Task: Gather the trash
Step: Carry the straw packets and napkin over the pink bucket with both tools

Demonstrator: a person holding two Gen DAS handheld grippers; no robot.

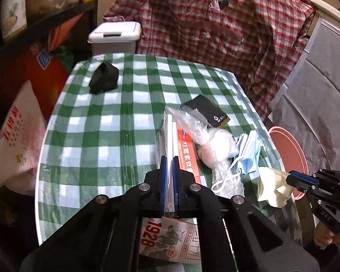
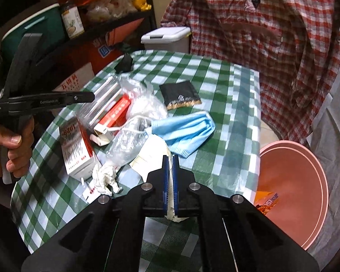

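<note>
My left gripper is clamped on the clear plastic packet of white sticks, the red box just right of it. My right gripper pinches the cream paper scrap; ahead lies the blue face mask, with the pink basin off to the right beside the checked table.

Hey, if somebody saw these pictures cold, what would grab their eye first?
Probably the heap of trash on the green checked tablecloth: a blue face mask, clear plastic bags and a red and white box. The right hand-held gripper is shut on a cream paper scrap. A pink bin waits beside the table's right edge.
</note>
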